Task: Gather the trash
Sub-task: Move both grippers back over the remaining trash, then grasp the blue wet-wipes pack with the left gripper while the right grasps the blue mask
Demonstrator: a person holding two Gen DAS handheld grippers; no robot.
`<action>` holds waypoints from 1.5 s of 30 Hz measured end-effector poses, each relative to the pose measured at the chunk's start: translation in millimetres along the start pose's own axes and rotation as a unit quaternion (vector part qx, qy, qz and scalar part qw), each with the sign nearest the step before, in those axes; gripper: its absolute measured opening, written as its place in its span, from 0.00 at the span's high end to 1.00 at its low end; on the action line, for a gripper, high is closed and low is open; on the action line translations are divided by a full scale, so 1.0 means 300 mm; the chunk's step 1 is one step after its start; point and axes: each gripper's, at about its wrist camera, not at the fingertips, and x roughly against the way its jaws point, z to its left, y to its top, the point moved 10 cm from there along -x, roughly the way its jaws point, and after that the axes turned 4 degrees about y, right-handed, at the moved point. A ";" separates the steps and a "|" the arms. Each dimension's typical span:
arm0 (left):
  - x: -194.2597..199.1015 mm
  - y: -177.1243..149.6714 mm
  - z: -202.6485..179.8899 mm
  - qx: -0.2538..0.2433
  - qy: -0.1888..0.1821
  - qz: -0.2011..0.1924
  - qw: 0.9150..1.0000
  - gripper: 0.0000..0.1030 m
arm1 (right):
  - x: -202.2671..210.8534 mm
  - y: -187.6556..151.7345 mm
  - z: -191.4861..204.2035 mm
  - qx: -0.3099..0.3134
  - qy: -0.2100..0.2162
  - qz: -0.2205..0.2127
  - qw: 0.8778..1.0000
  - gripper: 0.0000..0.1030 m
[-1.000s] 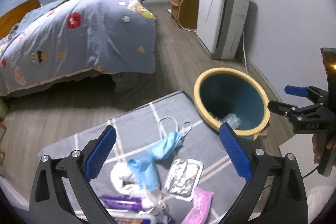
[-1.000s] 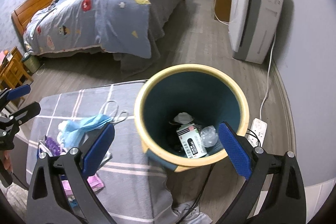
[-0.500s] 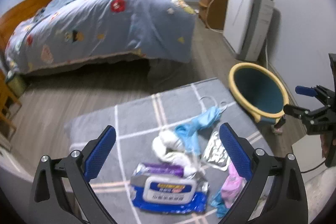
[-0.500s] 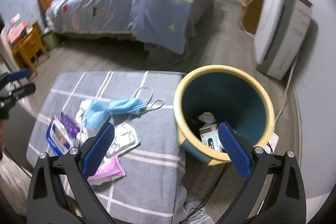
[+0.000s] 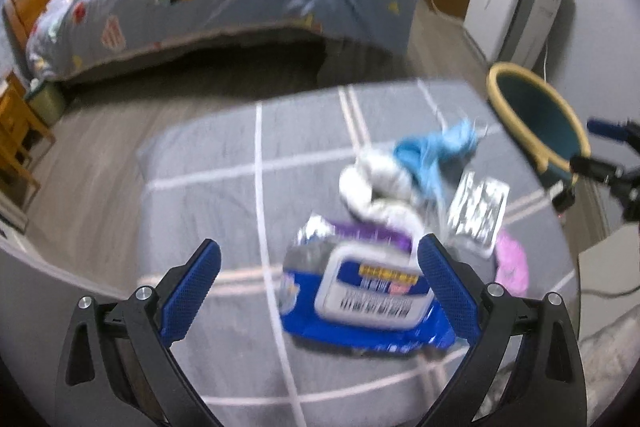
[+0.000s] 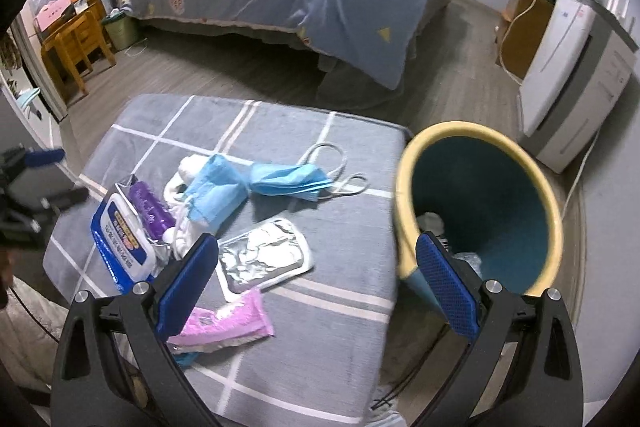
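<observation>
Left wrist: left gripper (image 5: 318, 283) fingers spread above wipes pack (image 5: 366, 301).

Trash pile (image 6: 224, 223) lies on the table (image 6: 340, 327), bin (image 6: 480, 203) to its right.

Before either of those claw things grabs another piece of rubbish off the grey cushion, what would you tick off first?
1. Left gripper open and empty: ok, its blue pads are wide apart with nothing between them.
2. Right gripper open and empty: ok.
3. Rubbish within view: ok, the wet-wipes pack, blue face mask, foil tray and pink wrapper all lie on the grey cushion.
4. Target lined up: cannot tell, the left view is blurred; the wipes pack sits near the right-hand pad, not centred.
5. Bin upright with room: ok, a few items lie at the bottom.
6. Pieces lying separate: not ok, the mask and white tissue overlap.
</observation>
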 end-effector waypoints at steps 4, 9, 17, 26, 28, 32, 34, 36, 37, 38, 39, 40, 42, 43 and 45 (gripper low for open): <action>-0.064 -0.072 0.003 -0.014 -0.006 0.029 0.999 0.05 | -0.034 0.001 0.037 0.006 0.002 0.008 1.000 0.06; -0.111 -0.109 -0.009 -0.026 -0.021 0.049 0.998 0.05 | -0.053 0.008 0.056 0.007 0.005 0.011 1.000 0.06; -0.173 -0.148 -0.032 -0.015 -0.058 0.087 0.994 0.11 | -0.061 0.003 0.068 0.021 0.005 0.016 1.000 0.06; -0.102 -0.111 -0.038 0.031 -0.117 0.075 0.990 0.72 | -0.052 0.000 0.030 0.001 0.003 0.011 1.000 0.06; -0.073 -0.096 -0.049 0.031 -0.130 0.067 0.989 0.82 | -0.050 -0.001 0.027 -0.001 0.003 0.011 1.000 0.06; -0.010 -0.052 -0.084 0.010 -0.138 0.041 0.989 0.85 | -0.041 0.002 0.019 0.000 0.000 0.006 1.000 0.06; 0.009 -0.029 -0.103 0.002 -0.135 0.029 0.990 0.86 | -0.038 0.004 0.013 -0.002 -0.002 0.004 1.000 0.06; 0.032 0.001 -0.106 0.001 -0.138 0.015 0.990 0.87 | -0.034 0.004 0.008 -0.004 -0.005 0.002 1.000 0.06; 0.045 0.015 -0.103 -0.001 -0.139 0.007 0.990 0.88 | -0.031 0.006 0.004 -0.004 -0.006 0.000 1.000 0.06; 0.069 0.036 -0.104 -0.007 -0.138 -0.007 0.990 0.88 | -0.027 0.007 -0.001 -0.005 -0.007 -0.002 1.000 0.06; 0.090 0.051 -0.105 -0.013 -0.137 -0.016 0.990 0.88 | -0.024 0.009 -0.007 -0.008 -0.009 -0.004 1.000 0.06; 0.109 0.066 -0.104 -0.020 -0.135 -0.027 0.990 0.88 | -0.023 0.010 -0.012 -0.010 -0.010 -0.005 1.000 0.06; 0.146 0.102 -0.110 -0.037 -0.131 -0.048 0.990 0.89 | -0.026 0.014 -0.032 -0.017 -0.013 -0.005 1.000 0.06; 0.155 0.115 -0.108 -0.042 -0.130 -0.053 0.989 0.89 | -0.034 0.017 -0.041 -0.022 -0.012 -0.003 1.000 0.06; 0.167 0.139 -0.104 -0.046 -0.125 -0.063 0.989 0.89 | -0.051 0.023 -0.051 -0.029 -0.007 0.001 1.000 0.06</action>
